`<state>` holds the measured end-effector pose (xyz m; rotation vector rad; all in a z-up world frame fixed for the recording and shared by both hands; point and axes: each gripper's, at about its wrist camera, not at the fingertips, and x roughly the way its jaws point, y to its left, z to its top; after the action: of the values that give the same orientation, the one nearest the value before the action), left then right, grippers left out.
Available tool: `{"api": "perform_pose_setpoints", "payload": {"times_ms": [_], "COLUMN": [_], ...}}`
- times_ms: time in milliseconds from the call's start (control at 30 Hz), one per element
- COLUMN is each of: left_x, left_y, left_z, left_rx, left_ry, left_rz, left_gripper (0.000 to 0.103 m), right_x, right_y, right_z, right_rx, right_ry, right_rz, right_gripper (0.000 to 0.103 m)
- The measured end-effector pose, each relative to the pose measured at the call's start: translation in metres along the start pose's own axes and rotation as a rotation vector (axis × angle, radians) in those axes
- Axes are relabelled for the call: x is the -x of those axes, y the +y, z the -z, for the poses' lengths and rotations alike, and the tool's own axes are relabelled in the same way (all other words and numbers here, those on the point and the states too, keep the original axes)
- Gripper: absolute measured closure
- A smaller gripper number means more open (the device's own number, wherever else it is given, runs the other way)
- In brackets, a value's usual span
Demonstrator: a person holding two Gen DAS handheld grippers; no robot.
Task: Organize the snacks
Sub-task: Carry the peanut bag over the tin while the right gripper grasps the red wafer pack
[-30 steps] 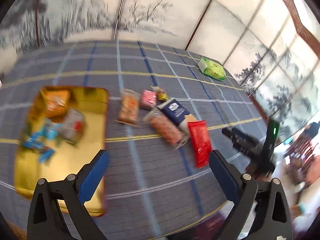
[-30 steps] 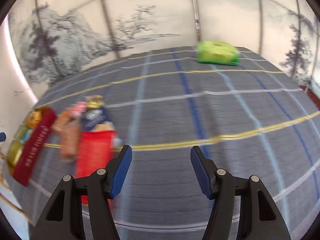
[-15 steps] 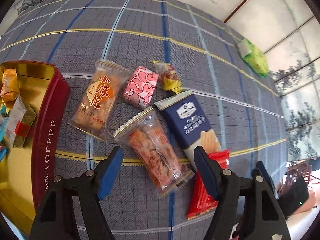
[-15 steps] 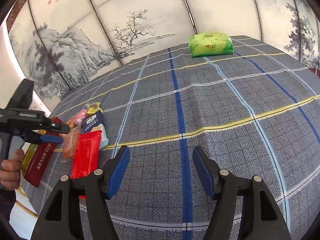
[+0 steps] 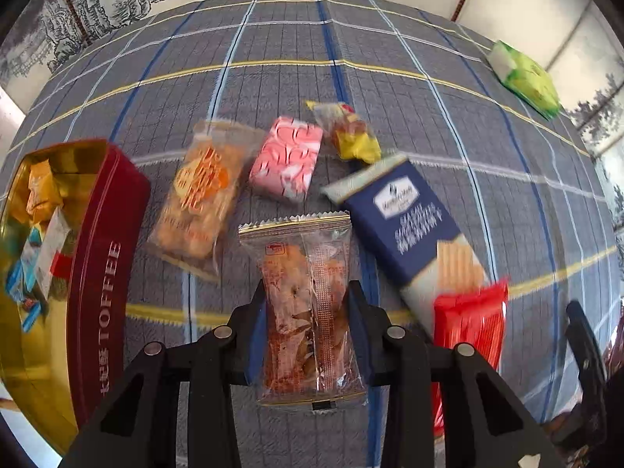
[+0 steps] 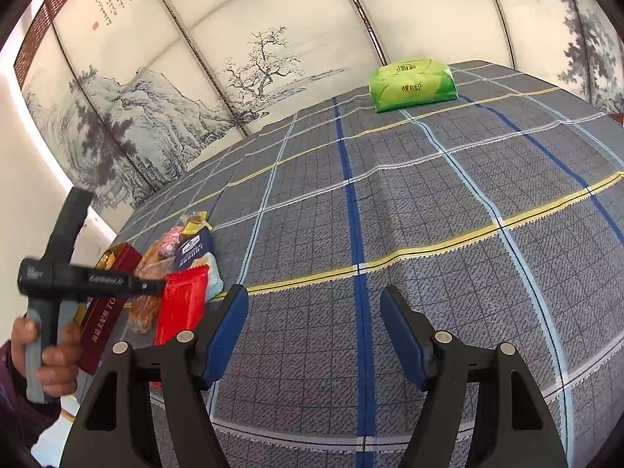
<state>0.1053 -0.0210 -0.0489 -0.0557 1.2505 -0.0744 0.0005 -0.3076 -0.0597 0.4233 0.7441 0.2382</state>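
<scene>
- Pinching a clear crinkle-edged packet of brownish snack pieces point(image 5: 310, 304) between its blue pads, my left gripper point(image 5: 308, 331) has the packet upright in front of its camera, lifted clear of the grey plaid tablecloth point(image 5: 351, 78).
- My right gripper point(image 6: 314, 335) sits spread apart with nothing between its fingers, over a wide bare stretch of cloth.
- The red rectangular toffee tin with a gold inside point(image 5: 105, 273) lies to the left, its near wall just beside an orange-printed clear cracker bag point(image 5: 199, 195); small wrapped sweets are in it.
- Beyond the held packet lie a pink patterned pouch point(image 5: 286, 158), a small yellow-ended wrapper point(image 5: 349, 132), a navy-and-white biscuit packet point(image 5: 405, 226) and a shiny red flat pack point(image 5: 468, 327) overlapping its lower end.
- Only the right wrist view shows the hand point(image 6: 46, 355) gripping the left tool's handle; only the left shows the tin's contents.
- A green soft pack point(image 6: 413, 84) rests near the far edge, well apart, before ink-landscape screen panels point(image 6: 253, 39).
</scene>
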Motion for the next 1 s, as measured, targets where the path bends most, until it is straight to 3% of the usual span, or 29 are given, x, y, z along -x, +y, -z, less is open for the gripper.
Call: {"api": "perform_pose_setpoints", "payload": {"times_ms": [67,133,233,367,533,700,767,800,833,867,1000], "left_x": [0.006,0.018,0.034,0.051,0.071,0.089,0.093,0.095,0.097,0.099,0.108], "left_y": [0.006,0.011,0.024,0.039,0.049,0.054,0.057,0.059,0.060,0.062,0.075], "left_z": [0.014,0.032,0.050,0.066,0.079,0.088,0.090,0.091,0.091,0.091,0.093], "left_rx": [-0.016,-0.043,-0.033,-0.022,-0.029,-0.049,-0.050,-0.050,-0.050,-0.048,-0.026], "left_ry": [-0.010,-0.037,-0.044,-0.055,-0.095,-0.143,-0.154,-0.160,-0.164,-0.167,-0.183], "left_rz": [0.048,0.050,0.122,0.138,0.139,0.145,0.148,0.150,0.153,0.154,0.161], "left_gripper": [0.070,0.070,0.070,0.070,0.070,0.070,0.070,0.070,0.070,0.069,0.069], "right_x": [-0.001,-0.002,0.001,-0.006,-0.033,-0.058,-0.070,-0.069,-0.069,-0.067,-0.049], "right_y": [0.002,0.010,0.041,0.098,0.127,0.146,0.144,0.143,0.145,0.145,0.124], "right_z": [0.000,0.002,0.008,0.018,0.024,0.027,0.031,0.031,0.032,0.031,0.023], "right_rx": [0.008,0.027,0.077,0.170,0.171,0.228,0.242,0.261,0.289,0.310,0.264], "right_ry": [0.008,0.031,0.071,0.101,0.155,0.184,0.216,0.191,0.190,0.197,0.185], "right_rz": [0.013,0.027,-0.064,-0.117,-0.084,0.047,0.101,0.102,0.107,0.103,0.042], "right_gripper": [0.031,0.031,0.030,0.013,0.011,0.011,0.017,0.025,0.049,0.056,0.057]}}
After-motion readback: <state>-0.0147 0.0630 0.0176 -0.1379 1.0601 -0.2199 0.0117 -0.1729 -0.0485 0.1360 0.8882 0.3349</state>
